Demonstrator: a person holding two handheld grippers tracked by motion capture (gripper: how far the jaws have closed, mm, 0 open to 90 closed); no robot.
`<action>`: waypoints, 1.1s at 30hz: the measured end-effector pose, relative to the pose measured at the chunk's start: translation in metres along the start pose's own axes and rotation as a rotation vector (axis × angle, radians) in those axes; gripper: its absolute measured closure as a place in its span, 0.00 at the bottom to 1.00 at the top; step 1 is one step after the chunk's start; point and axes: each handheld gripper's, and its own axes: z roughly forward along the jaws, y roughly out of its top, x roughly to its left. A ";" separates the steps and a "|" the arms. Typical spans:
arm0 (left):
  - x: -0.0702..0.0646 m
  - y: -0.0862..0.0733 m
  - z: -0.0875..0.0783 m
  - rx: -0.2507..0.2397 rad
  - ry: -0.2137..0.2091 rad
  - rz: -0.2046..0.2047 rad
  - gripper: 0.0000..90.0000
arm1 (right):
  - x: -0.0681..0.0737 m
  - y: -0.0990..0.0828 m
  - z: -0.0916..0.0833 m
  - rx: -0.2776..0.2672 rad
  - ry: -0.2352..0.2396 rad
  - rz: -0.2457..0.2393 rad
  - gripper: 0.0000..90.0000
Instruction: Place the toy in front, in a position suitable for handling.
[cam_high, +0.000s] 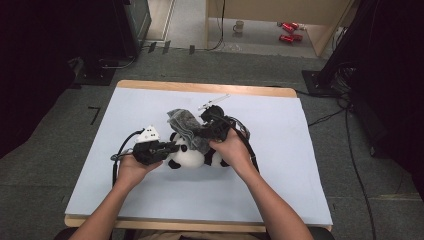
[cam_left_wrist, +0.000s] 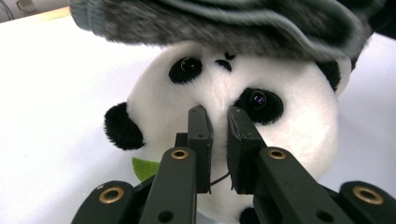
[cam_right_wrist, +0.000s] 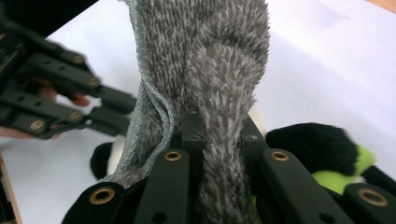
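Grey carpet floor (cam_high: 45, 165), white-covered wooden table (cam_high: 150, 210), dim room

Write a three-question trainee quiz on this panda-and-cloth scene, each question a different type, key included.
1. True or false: the right gripper is clamped on the grey fuzzy cloth.
2. Where do the left gripper's jaw tips press?
A. The toy panda's face
B. The white table cover
C. The cloth
3. Fill in: the cloth is draped over the panda's ____.

Key: 1 true; 2 A; 3 head.
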 end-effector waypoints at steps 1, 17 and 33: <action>-0.001 0.000 0.000 0.003 0.000 0.005 0.91 | -0.002 0.000 0.000 -0.001 -0.006 0.006 0.88; -0.002 -0.004 -0.002 -0.008 -0.023 0.013 0.90 | 0.003 0.014 -0.049 -0.200 0.144 0.074 0.88; -0.006 -0.004 -0.002 0.003 0.000 0.053 0.90 | 0.005 0.004 0.015 0.038 0.145 0.051 0.88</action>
